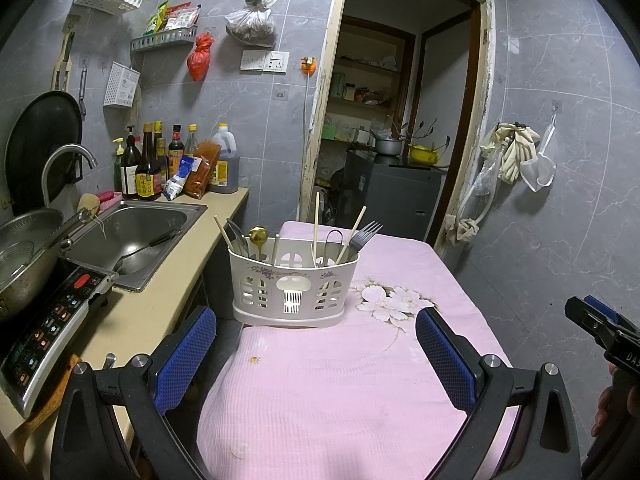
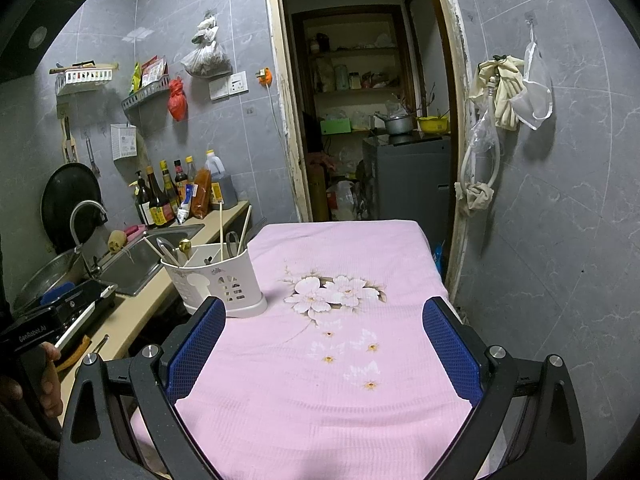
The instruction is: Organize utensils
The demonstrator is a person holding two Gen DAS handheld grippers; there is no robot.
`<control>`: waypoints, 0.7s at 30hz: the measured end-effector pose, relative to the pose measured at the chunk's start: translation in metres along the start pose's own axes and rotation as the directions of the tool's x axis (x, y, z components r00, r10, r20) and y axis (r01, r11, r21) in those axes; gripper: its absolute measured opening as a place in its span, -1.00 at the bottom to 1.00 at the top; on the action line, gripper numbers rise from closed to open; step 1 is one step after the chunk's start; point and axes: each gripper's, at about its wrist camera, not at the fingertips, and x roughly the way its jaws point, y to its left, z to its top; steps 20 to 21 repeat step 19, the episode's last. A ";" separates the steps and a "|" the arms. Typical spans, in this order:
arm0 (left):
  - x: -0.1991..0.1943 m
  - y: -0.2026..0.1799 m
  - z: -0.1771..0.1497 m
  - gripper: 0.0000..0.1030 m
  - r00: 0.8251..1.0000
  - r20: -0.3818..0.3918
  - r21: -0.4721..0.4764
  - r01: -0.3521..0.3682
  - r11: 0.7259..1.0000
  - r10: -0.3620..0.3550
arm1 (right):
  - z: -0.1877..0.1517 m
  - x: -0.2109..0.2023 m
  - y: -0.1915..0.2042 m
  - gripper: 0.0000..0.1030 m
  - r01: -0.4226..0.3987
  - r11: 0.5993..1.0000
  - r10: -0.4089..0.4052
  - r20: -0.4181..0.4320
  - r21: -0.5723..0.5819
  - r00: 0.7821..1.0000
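Observation:
A white utensil caddy stands at the left edge of the pink-clothed table. It holds chopsticks, a fork, a gold spoon and other metal utensils. My left gripper is open and empty, just short of the caddy. In the right wrist view the caddy is at the left, beside the left finger. My right gripper is open and empty above the cloth's flower print. The right gripper also shows at the right edge of the left wrist view.
A counter on the left carries a sink, sauce bottles, a wok and an induction cooker. A doorway is behind the table. A tiled wall with hanging gloves is on the right.

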 end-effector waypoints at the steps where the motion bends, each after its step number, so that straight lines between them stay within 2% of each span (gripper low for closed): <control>1: 0.001 0.000 0.000 0.96 1.000 0.002 0.000 0.000 1.000 0.000 | 0.000 0.000 0.000 0.88 0.000 1.000 0.000 -0.001 0.000 1.000; 21: 0.007 -0.001 0.002 0.96 1.000 0.002 0.031 -0.008 1.000 0.007 | 0.000 0.001 -0.001 0.88 -0.001 1.000 0.001 -0.005 -0.001 1.000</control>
